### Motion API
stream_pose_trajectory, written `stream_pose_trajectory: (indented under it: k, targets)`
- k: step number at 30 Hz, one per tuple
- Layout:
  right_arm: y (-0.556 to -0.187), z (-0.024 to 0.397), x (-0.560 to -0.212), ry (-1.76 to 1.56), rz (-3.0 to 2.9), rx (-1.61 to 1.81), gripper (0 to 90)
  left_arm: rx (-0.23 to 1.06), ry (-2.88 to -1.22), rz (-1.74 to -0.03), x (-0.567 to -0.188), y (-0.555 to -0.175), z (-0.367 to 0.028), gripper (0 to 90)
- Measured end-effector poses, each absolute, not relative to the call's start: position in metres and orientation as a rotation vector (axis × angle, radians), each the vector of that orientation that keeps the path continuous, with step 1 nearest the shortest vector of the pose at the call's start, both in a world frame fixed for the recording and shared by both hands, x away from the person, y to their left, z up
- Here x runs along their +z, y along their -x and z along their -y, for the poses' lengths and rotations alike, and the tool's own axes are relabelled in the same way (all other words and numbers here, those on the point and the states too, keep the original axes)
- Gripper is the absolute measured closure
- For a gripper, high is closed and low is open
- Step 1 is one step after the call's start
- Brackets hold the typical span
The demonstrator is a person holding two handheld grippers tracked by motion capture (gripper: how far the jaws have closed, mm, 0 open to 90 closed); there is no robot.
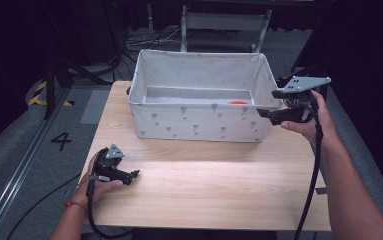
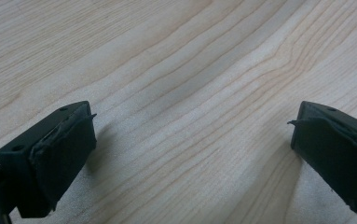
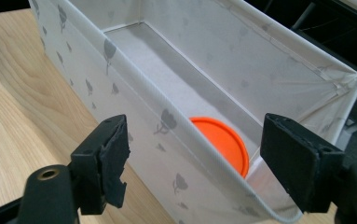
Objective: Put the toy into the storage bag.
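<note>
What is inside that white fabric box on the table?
An orange disc lies flat on the floor of the fabric box, near its right end. The near wall hides part of the disc and the floor behind it.

White fabric bin [image 1: 199,122], grey tree print; orange disc [image 3: 223,142] inside; pale wood-grain table [image 1: 214,185]; black tongs [image 3: 192,163].

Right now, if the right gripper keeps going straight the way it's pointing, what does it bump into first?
Probably the fabric bin. The open right gripper points at its near wall and top edge, with the orange disc lying inside just beyond. Depth is hard to judge, so it might pass over the edge.
</note>
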State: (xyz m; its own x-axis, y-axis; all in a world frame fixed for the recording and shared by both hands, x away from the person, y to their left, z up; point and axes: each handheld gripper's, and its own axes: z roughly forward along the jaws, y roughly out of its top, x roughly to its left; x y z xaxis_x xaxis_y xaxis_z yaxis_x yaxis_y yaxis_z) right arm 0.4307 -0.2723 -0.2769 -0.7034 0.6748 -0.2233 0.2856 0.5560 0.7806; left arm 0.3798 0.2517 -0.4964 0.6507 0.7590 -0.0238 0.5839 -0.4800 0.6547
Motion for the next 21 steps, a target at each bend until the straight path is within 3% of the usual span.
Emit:
stream_pose_trajectory:
  k: [21]
  targets:
    - [-0.389, 0.3, -0.306, -0.742, -2.262, 0.957, 23.4, 0.356, -2.232, -1.038, -0.496, -0.38, -0.252, 0.2]
